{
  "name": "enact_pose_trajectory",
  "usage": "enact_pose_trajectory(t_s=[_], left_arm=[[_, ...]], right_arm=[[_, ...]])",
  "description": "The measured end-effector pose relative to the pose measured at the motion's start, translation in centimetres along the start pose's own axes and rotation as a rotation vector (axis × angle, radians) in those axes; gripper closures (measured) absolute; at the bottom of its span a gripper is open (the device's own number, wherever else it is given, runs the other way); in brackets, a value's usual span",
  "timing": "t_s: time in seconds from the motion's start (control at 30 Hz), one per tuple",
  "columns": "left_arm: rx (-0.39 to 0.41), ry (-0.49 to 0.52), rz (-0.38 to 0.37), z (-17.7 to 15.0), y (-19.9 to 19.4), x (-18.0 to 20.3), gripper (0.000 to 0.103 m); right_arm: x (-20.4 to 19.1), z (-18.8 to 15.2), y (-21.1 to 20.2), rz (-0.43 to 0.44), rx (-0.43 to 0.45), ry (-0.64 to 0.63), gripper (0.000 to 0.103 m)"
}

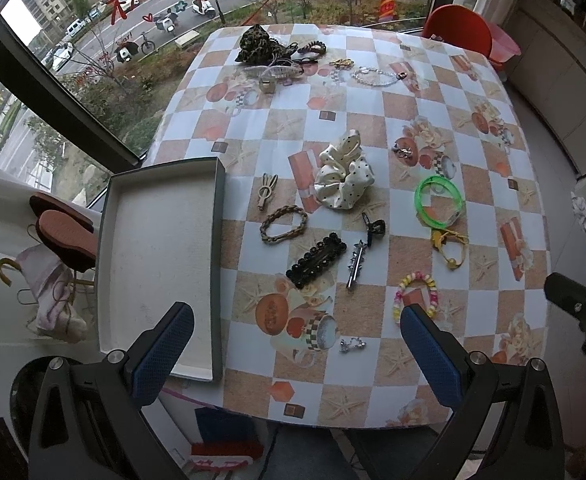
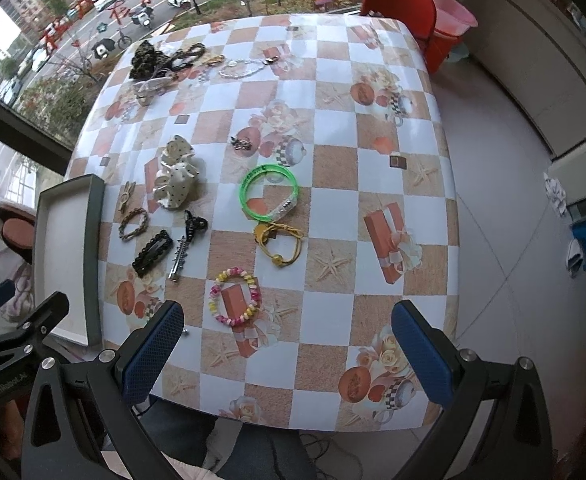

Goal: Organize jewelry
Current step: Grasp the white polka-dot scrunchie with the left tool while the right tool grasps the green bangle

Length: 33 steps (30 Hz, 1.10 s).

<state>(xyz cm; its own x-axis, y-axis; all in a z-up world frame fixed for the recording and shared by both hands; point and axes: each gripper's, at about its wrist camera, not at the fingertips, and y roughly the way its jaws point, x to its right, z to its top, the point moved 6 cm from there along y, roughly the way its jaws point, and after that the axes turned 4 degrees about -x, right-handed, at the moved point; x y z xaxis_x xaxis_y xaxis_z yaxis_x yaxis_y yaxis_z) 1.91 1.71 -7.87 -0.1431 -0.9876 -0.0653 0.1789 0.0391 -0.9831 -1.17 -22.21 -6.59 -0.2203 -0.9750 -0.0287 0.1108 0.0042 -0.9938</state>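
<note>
An empty grey box lid (image 1: 161, 264) (image 2: 69, 264) lies at the table's left edge. Beside it are a cream dotted scrunchie (image 1: 343, 178) (image 2: 177, 178), a braided hair tie (image 1: 284, 225) (image 2: 133, 224), a black beaded clip (image 1: 316, 260) (image 2: 153, 253), a silver clip (image 1: 355, 264) (image 2: 179, 258), a green bangle (image 1: 439, 200) (image 2: 269, 192), a yellow hair tie (image 1: 449, 246) (image 2: 279, 242) and a pastel bead bracelet (image 1: 415, 296) (image 2: 235, 297). My left gripper (image 1: 297, 352) hangs open above the near edge. My right gripper (image 2: 289, 352) is open too, holding nothing.
More hair accessories, a leopard scrunchie (image 1: 259, 44) among them, are heaped at the far edge by the window. A red chair (image 2: 403, 8) stands at the far right corner. The table (image 2: 373, 152) has bare room on its right half. A small silver earring (image 1: 351, 345) lies near my left gripper.
</note>
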Motion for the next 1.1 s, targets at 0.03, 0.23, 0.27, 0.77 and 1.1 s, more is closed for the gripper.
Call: enact_pose_trajectory(t_s=[0.03,0.23,0.27,0.77,1.1], left_arm=[[-0.001,0.001,0.000,0.1,0.3,-0.2,0.000],[-0.018,0.011,-0.032,1.5,1.9,1.0,0.000],[-0.018,0.013,-0.035,1.7,2.2,1.2,0.000],[-0.002,0.052,-0.069,9.2,10.4,4.3,0.004],[0.005,0.085,-0.094,13.8,16.4,5.6,0.009]], right_arm=[[1.2,0.6,0.3,0.005,-0.004,0.007,0.000],[3.0,1.6,1.9,0.019,-0.026,0.034,0.000],[3.2,1.7,2.2,0.024,-0.032,0.039,0.000],[2.9,6.7,10.1,0.035,-0.100,0.067,0.002],[2.0,10.0,15.8,0.052,-0.115,0.078,0.012]])
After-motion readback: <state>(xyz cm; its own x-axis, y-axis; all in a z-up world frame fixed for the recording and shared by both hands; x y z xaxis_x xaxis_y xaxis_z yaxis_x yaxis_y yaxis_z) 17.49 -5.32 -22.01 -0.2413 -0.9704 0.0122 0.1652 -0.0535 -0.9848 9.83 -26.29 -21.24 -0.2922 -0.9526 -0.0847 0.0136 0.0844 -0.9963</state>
